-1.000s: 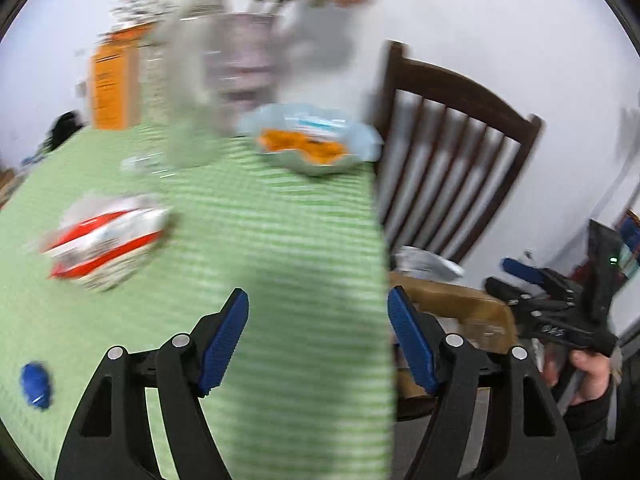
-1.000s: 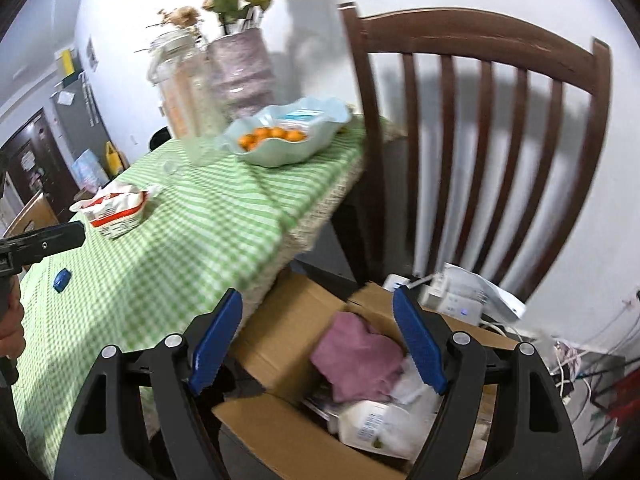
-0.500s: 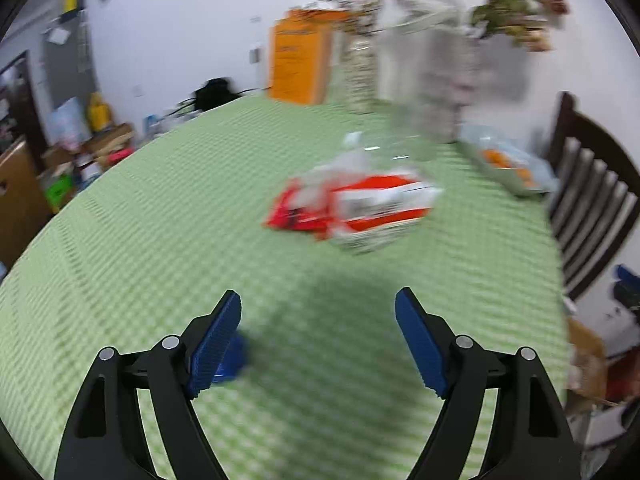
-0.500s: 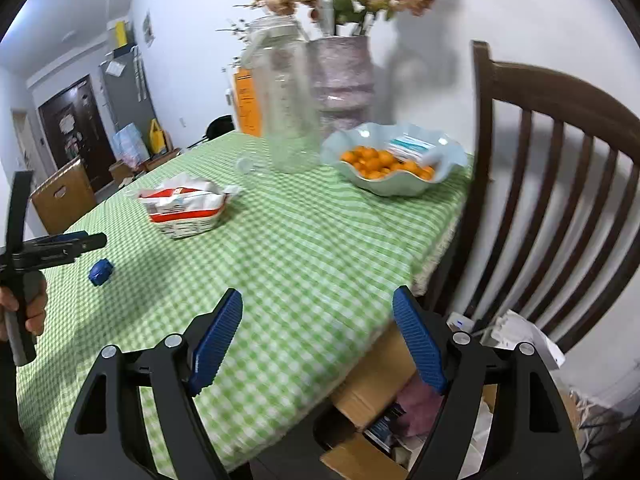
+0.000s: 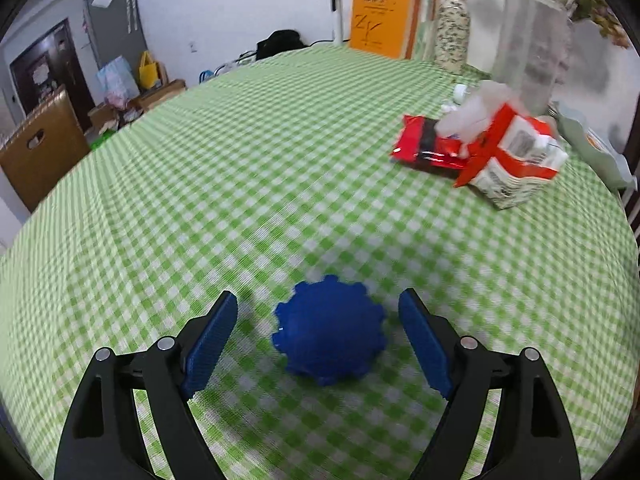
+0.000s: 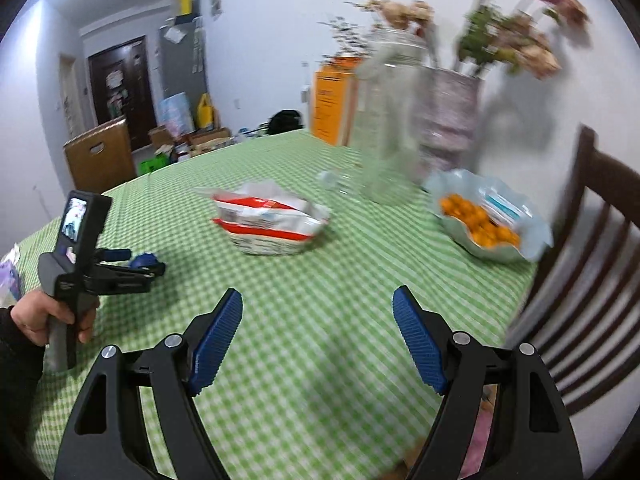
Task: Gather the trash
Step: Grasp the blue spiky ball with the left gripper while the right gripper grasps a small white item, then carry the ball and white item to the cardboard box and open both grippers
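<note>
A blue ridged cap (image 5: 330,334) lies on the green checked tablecloth (image 5: 240,184). My left gripper (image 5: 318,340) is open, its pads on either side of the cap without touching it. The cap also shows in the right wrist view (image 6: 145,261), between the left gripper's fingers (image 6: 120,272). A red and white snack wrapper (image 5: 508,156) lies further right on the table; it also shows in the right wrist view (image 6: 272,220). My right gripper (image 6: 318,344) is open and empty above the table's near edge.
A glass jar (image 6: 386,120), a flower vase (image 6: 452,120) and a bowl of oranges (image 6: 492,224) stand at the far right of the table. A dark wooden chair (image 6: 592,280) stands to the right. An orange box (image 5: 384,12) stands at the back.
My left gripper swung left from the chair side across the table and came down around the blue cap. My right gripper rose from over the cardboard box to above the table edge.
</note>
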Available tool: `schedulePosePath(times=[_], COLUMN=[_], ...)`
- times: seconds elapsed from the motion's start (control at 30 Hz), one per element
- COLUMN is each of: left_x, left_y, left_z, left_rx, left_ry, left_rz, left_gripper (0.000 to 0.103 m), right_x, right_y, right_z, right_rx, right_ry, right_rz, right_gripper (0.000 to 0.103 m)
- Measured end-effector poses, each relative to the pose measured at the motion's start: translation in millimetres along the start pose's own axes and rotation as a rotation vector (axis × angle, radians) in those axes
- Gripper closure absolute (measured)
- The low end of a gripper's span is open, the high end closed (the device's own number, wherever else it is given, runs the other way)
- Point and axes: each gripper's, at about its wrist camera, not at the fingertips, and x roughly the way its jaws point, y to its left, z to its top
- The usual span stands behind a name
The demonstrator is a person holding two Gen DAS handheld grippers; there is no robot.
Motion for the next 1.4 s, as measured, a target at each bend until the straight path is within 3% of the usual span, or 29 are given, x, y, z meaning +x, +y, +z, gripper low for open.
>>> schedulePosePath(times=[0.1,0.17,0.37,0.6,0.67,0.73,0.77,0.9,1.1,1.4], left_x=[-2,-5,-7,-6,-3,-3,-4,-10,-10,-20], left_y=[10,15,15,19,18,19,20,23,23,23], left_z=[0,0,0,1,4,5,5,4,6,10], left_rx=[-0.041,-0.061,-0.062,-0.083,-0.092,-0.103,-0.107,-0.118,-0.122,-0.113], left_ry=[-0.011,-0.022,-0.027,-0.024,-0.020,-0.018,-0.018,-0.035,-0.032,-0.054], left_rz=[-0.010,-0.017,-0.027,-0.050,-0.059,-0.063,-0.065,-0.074,-0.079,-0.087], left_gripper=[0.037,0.053,0.053,0.053,0.053,0.053,0.053,0.053,0.053,0.053], right_x=[15,30,79,151,170,182,184,161,88,13], right_y=[22,43,94,129,130,125,122,113,97,59], right_z=[14,25,61,93,96,99,101,116,152,162], right_rx=[-0.057,-0.110,-0.244,-0.334,-0.342,-0.323,-0.309,-0.277,-0.246,-0.210], right_ry=[-0.001,0.004,0.019,0.096,0.140,0.179,0.185,0.122,-0.052,-0.175], right_rz=[0.028,0.051,0.106,0.036,-0.002,-0.006,-0.005,0.015,0.014,-0.020], right_gripper=[0.028,0.028,0.028,0.029,0.049,0.089,0.092,0.098,0.099,0.099])
